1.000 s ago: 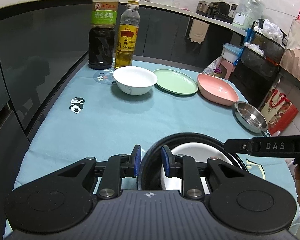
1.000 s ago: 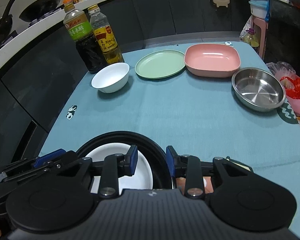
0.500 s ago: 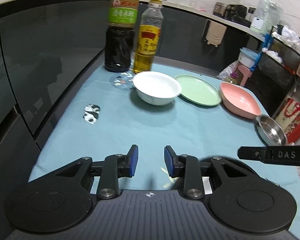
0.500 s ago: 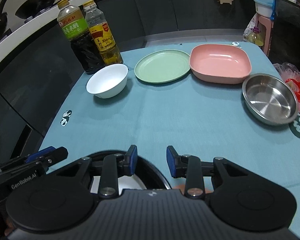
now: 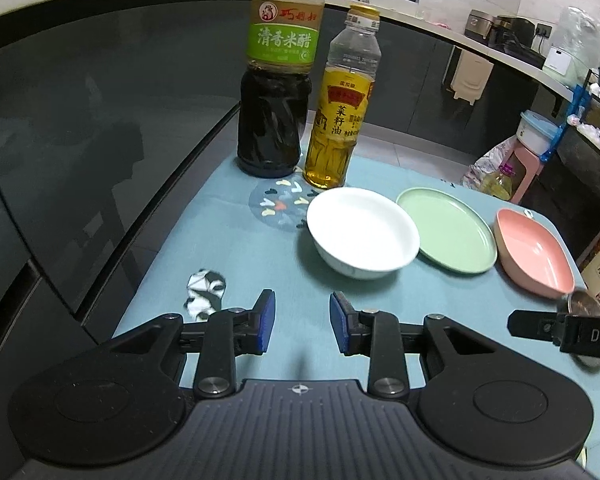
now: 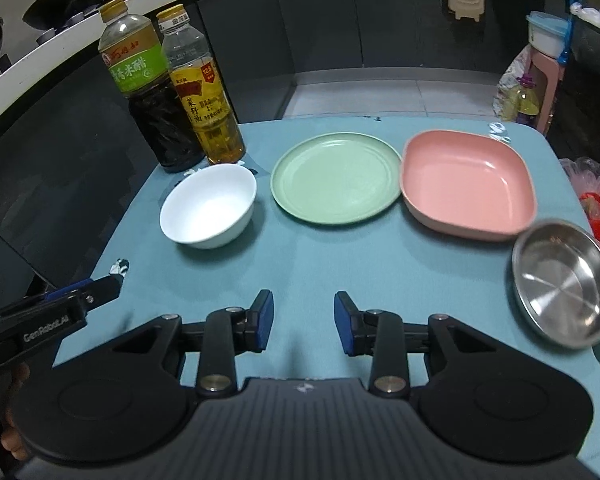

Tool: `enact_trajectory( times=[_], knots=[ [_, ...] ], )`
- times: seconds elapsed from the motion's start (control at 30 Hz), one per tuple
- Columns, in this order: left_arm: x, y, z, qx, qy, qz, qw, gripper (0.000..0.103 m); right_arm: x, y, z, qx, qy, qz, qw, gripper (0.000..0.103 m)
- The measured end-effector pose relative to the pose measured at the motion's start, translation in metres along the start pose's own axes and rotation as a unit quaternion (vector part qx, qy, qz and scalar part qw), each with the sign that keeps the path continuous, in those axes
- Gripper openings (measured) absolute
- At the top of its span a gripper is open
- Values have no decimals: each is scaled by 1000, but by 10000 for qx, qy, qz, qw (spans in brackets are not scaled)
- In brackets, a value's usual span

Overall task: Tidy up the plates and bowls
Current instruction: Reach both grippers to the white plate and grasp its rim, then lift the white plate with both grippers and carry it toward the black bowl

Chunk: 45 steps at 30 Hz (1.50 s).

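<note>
Both grippers hung released, left gripper (image 5: 302,328) just widened, over bare cloth (image 6: 340,264); white bowl (image 5: 363,237) lay ahead, right of its fingers.

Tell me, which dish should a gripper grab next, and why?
Probably the white bowl: the left gripper is open, holds nothing, and points nearly at it. The bowl sits closest, beside the green plate. Move forward and straddle its near rim.

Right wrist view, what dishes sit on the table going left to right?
White bowl → green plate → pink dish → steel bowl.
</note>
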State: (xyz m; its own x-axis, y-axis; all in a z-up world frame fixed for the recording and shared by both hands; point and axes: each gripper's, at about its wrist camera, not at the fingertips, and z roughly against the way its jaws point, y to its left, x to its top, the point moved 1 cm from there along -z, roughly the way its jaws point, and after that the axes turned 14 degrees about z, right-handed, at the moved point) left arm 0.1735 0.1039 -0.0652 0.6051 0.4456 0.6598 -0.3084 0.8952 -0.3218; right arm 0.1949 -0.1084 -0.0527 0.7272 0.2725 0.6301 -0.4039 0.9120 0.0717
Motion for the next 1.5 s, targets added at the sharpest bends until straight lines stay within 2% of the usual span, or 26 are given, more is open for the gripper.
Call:
enact_trajectory(
  times=[0.23,0.43,0.53,0.7,0.9,1.07,1.27,1.43,1.5],
  knots=[
    [26,2,-32,40,192,295,9994,30,28,-2,-21,155,113,-120,9997,23],
    [44,6,-57,224,93,517,9984,32,49,1,-43,157,206,-57,9996,28],
    [48,4,-69,153,207,574,9980,32,55,0,-55,207,273,-87,9994,28],
    [53,-4,-81,-25,262,566,9980,32,64,0,-71,323,347,-134,9988,28],
    [51,-14,-99,58,413,436,9982,32,71,3,-91,478,480,-133,9976,28],
    [48,-13,-110,86,565,422,9975,32,73,6,-104,557,584,-147,9966,21],
    [46,-10,-119,144,684,457,9965,32,71,6,-113,566,688,-148,9959,20],
    [46,-9,-120,118,643,455,9968,32,70,8,-119,606,785,-143,9950,20],
    [46,-10,-121,67,645,413,9970,26,71,10,-122,608,782,-112,9950,20]
  ],
)
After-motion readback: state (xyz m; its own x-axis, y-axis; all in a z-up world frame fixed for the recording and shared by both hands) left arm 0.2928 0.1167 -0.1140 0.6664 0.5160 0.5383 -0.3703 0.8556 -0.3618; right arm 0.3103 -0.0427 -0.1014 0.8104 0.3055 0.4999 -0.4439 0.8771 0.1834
